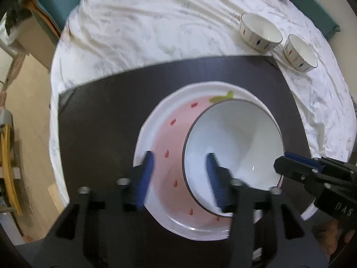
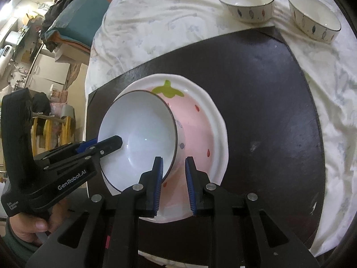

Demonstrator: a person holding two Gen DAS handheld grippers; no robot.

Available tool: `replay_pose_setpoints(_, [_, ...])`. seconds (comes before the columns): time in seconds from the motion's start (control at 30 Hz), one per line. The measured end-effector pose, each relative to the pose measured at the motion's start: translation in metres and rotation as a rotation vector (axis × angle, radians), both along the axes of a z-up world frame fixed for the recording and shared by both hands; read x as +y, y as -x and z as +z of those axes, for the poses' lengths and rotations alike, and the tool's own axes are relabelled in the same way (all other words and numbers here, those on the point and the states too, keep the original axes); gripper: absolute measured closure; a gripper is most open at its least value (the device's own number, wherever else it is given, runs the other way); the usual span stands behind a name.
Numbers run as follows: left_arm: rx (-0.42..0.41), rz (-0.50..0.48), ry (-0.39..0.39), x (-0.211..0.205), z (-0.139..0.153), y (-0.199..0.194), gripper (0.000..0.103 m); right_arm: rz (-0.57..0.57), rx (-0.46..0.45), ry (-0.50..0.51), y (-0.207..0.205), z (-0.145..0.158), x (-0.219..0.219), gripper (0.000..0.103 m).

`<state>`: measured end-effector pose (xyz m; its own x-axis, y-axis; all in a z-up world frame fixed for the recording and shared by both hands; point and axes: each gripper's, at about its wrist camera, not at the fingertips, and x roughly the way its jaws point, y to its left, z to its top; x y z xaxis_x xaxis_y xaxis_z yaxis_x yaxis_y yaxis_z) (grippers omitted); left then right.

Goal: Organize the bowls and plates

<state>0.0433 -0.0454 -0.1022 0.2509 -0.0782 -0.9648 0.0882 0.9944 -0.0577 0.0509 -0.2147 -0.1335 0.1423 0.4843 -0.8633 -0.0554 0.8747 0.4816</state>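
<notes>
Two small patterned bowls, the nearer bowl [image 1: 260, 32] and the farther bowl [image 1: 300, 52], stand side by side on the rumpled white cloth [image 1: 133, 33], just past the far right corner of the dark mat [image 1: 100, 111] and well apart from our work. The mat's left and far stretches lie open, and the cloth's left edge drops toward a cluttered floor. On the mat sits the strawberry plate [image 1: 156, 134], and the white bowl [image 1: 234, 134] rests tilted inside it, toward one side. Both tongs point steeply down at it. Our left gripper [image 1: 179, 156] stands well apart at the jaws, one finger over the plate, the other inside the bowl, gripping nothing. Our right gripper [image 2: 174, 160] is narrowly parted and straddles the bowl's opposite rim; we cannot tell whether its pads press the wall. A hand [image 2: 29, 225] wraps the left gripper's handle.
</notes>
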Motion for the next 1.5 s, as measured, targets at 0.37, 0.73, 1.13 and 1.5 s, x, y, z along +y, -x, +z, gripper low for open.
replay_pose_setpoints(0.37, [-0.171,-0.015,0.000,-0.002,0.032,0.004,0.029,-0.062,-0.106,-0.006,0.007,0.018,-0.027,0.079])
replay_pose_setpoints(0.73, [-0.161,0.059,0.064,-0.004,0.050,-0.008,0.015,-0.229,-0.186,-0.058,0.021,0.040,-0.074,0.031])
replay_pose_setpoints(1.13, [-0.188,0.011,-0.003,-0.069,0.088,-0.045,0.015,-0.352,-0.219,-0.068,-0.003,0.070,-0.127,0.024])
replay_pose_setpoints(1.5, [-0.172,-0.023,0.026,-0.144,0.090,-0.094,0.015,-0.510,-0.228,0.024,-0.051,0.075,-0.222,0.023])
